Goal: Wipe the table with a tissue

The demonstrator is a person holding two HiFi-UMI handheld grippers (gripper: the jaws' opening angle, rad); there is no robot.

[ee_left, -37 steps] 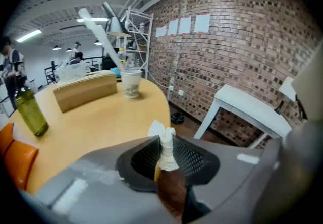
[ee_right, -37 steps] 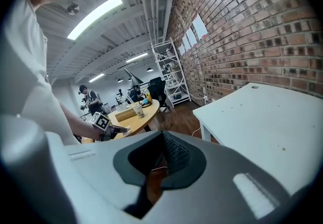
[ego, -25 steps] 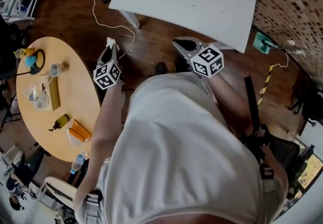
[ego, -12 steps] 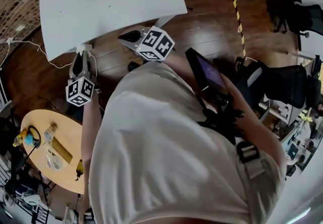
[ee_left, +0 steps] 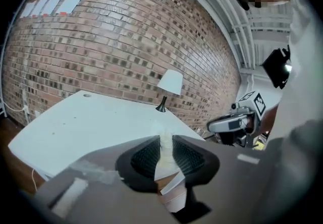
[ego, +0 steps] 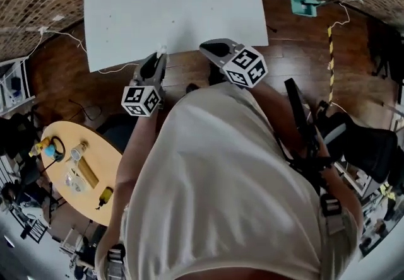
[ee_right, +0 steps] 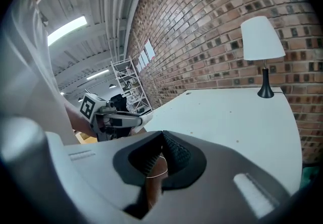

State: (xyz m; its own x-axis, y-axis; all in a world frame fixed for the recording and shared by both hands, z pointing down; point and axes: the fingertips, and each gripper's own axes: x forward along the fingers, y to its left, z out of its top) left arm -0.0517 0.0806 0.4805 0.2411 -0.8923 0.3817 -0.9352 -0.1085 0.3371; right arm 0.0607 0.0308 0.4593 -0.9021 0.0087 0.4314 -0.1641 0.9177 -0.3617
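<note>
The white table (ego: 170, 1) fills the top of the head view, and both grippers hang just off its near edge. My left gripper (ego: 158, 59) is shut on a white tissue (ee_left: 164, 150), whose tip pokes out above the jaws. In the left gripper view the table (ee_left: 86, 122) lies ahead and below. My right gripper (ego: 213, 46) is held beside the left one, to its right, over the wooden floor. In the right gripper view its jaws (ee_right: 161, 138) are shut with nothing between them, and the table (ee_right: 227, 112) spreads ahead.
A white lamp (ee_right: 262, 41) stands at the table's far edge by the brick wall. A round wooden table (ego: 85, 175) with bottles and small items sits at lower left. White cables (ego: 57, 36) run over the floor. A black chair (ego: 369, 146) is at right.
The view has swung round to face the white table. Both grippers have come up to its near edge, the left one still holding the tissue.
</note>
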